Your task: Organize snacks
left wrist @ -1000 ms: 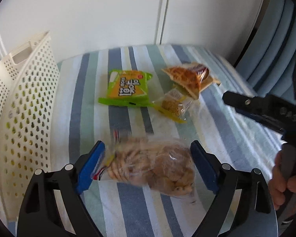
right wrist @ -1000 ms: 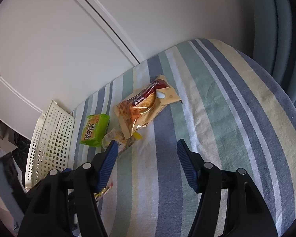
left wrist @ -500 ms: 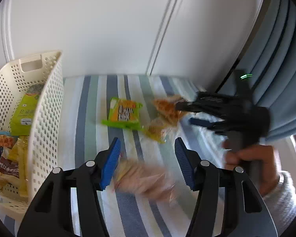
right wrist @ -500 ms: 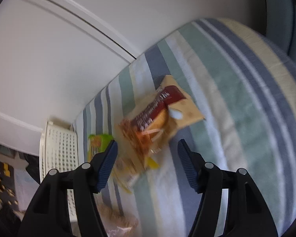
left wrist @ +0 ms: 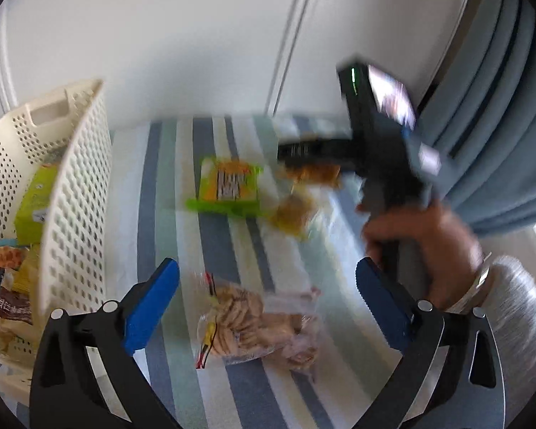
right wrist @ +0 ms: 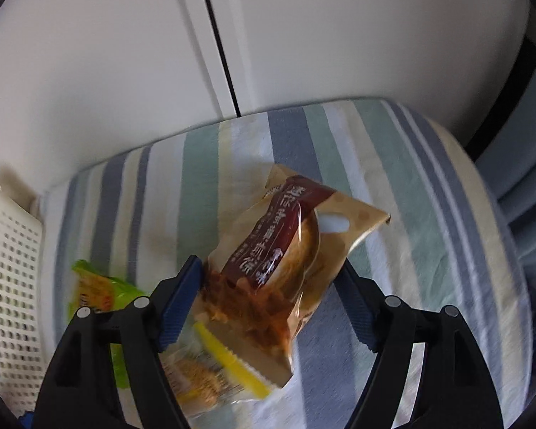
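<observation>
In the right wrist view the right gripper (right wrist: 268,300) stands with its jaws apart on either side of the tan and maroon crinkly plastic snack packet (right wrist: 282,261), which lies at frame centre on the blue, green and cream striped cloth surface (right wrist: 411,236); whether the pads touch it I cannot tell. The packet looks light, slippery and easily crushed, so a grip across its flatter near end seems safest. The left gripper (left wrist: 268,307) is spread wide over the clear bag of biscuits (left wrist: 257,321), low in its frame. The white perforated plastic basket (left wrist: 75,214) sits at left.
</observation>
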A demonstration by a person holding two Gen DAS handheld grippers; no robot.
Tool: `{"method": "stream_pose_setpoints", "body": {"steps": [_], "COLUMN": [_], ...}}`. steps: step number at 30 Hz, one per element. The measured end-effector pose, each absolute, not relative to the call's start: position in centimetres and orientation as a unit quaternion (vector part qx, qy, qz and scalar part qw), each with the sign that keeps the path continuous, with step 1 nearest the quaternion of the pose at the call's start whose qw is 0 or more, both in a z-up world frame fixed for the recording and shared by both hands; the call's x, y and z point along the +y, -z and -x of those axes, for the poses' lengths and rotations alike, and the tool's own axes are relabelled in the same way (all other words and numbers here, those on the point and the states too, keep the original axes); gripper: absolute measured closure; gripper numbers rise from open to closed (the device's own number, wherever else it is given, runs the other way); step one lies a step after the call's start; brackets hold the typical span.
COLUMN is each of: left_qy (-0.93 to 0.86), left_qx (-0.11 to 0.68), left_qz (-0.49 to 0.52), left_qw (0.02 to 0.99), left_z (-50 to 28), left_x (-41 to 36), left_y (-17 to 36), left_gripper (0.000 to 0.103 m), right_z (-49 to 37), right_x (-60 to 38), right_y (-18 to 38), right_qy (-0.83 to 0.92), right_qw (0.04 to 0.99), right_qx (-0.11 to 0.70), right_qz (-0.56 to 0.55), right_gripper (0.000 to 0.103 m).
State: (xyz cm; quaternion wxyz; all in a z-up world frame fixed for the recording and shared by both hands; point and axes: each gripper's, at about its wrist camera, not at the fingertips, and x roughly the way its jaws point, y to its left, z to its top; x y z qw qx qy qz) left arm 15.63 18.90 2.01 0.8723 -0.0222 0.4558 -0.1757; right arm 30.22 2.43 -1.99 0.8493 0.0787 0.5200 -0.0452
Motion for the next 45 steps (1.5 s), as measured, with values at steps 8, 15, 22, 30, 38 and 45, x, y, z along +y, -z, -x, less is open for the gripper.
{"method": "stream_pose_setpoints", "body": {"steps": [8, 15, 22, 30, 38, 45], "left_qy": [0.185, 0.195, 0.209, 0.222, 0.202, 0.212], "left_qx": [0.499, 0.503, 0.477, 0.469, 0.479, 0.519], "left_qz": [-0.026, -0.054, -0.048, -0.043, -0.027, -0.026], "left_qw": [0.846, 0.841, 0.853, 0.854, 0.854, 0.827], "left_z": [-16.2, -16.4, -15.2, -14.7, -15.3, -15.9], "left_x": [16.9, 15.8, 16.1, 16.0, 17.1, 17.0], "left_y": [1.5, 2.6, 1.3, 0.4, 0.3, 2.1], "left_gripper": [0.003, 0.003, 0.031, 0.036, 0.002, 0.002], "right_z": [-29.0, -26.5, -23.7, -21.0, -21.2, -22.0], "right_x": [2.2, 1.0, -0.2, 0.3, -1.0, -2.4], "right_y": [1.2, -0.7, -2.9, -4.8, -4.1, -1.1], "right_qy": [0.046, 0.034, 0.016, 0.003, 0.014, 0.039], "right_qw": [0.859, 0.87, 0.883, 0.893, 0.881, 0.86], "right_qx": [0.507, 0.489, 0.463, 0.444, 0.465, 0.502], "right_qz": [-0.052, -0.055, -0.073, -0.071, -0.081, -0.087], "right_gripper": [0.048, 0.052, 0.053, 0.057, 0.039, 0.036]}}
